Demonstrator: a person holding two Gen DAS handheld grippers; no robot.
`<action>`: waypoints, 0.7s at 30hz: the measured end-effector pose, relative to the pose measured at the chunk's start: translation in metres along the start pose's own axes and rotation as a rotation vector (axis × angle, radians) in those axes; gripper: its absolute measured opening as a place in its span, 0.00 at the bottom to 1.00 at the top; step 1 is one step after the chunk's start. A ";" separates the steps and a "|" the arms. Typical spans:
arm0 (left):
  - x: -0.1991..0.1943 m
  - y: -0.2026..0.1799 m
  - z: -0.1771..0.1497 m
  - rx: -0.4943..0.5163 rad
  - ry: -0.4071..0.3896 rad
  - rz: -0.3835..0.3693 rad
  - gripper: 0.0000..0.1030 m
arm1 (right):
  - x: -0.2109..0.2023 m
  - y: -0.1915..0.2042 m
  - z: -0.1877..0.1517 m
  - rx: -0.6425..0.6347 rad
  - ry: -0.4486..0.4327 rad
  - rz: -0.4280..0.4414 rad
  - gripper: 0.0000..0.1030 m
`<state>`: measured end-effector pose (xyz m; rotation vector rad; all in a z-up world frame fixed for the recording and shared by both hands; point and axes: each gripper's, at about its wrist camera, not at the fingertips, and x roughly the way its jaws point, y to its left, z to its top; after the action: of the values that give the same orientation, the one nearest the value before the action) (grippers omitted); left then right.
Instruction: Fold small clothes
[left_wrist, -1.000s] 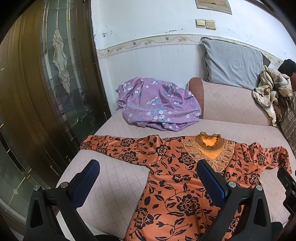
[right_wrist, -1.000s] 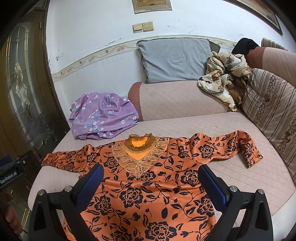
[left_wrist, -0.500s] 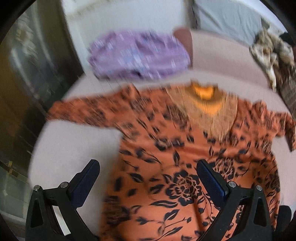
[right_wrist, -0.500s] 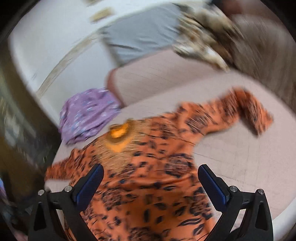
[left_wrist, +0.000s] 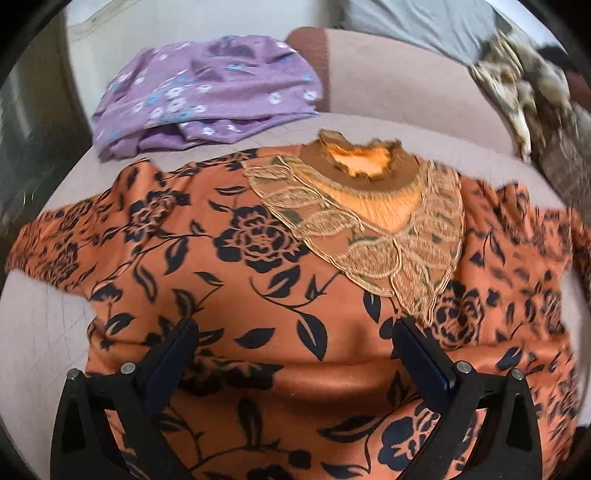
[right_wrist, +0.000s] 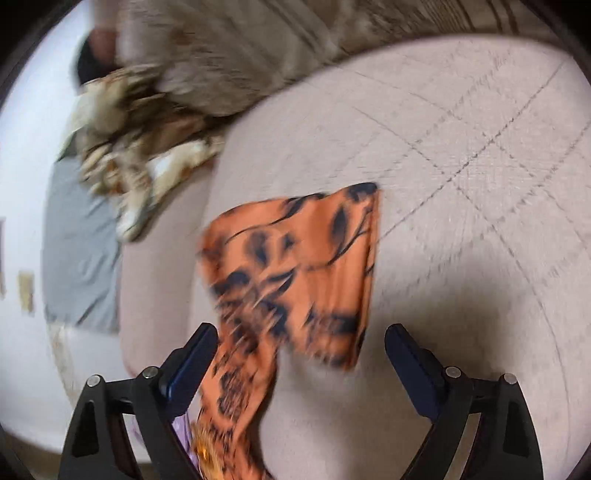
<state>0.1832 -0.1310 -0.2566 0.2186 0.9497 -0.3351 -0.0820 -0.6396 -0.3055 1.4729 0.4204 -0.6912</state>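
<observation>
Both grippers' jaws spread wide

Home living room or bedroom. Pink quilted sofa seat (left_wrist: 40, 332) under the left tool (left_wrist: 295, 354), with a matching padded backrest (left_wrist: 399, 85) beyond it. Grey pillow (left_wrist: 417, 18) leans on a white wall (left_wrist: 192, 18) at the far end. Purple floral garment (left_wrist: 207, 92) lies ahead-left of the tool, an orange floral dress (left_wrist: 236, 258) spread right in front. Crumpled patterned cloth (right_wrist: 125, 147) and a striped cushion (right_wrist: 236, 48) lie ahead-left of the right tool (right_wrist: 301, 350).
</observation>
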 end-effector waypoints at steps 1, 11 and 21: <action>0.003 -0.004 0.002 0.029 0.005 0.008 1.00 | 0.002 0.002 0.002 0.007 -0.008 -0.006 0.92; -0.015 0.013 0.019 0.034 -0.118 0.006 1.00 | 0.022 0.044 0.012 -0.126 -0.013 -0.097 0.15; -0.037 0.104 0.033 -0.171 -0.202 0.097 1.00 | -0.014 0.209 -0.134 -0.464 0.193 0.287 0.15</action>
<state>0.2269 -0.0387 -0.2036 0.0716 0.7604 -0.1814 0.0647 -0.5133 -0.1487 1.1278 0.4689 -0.2012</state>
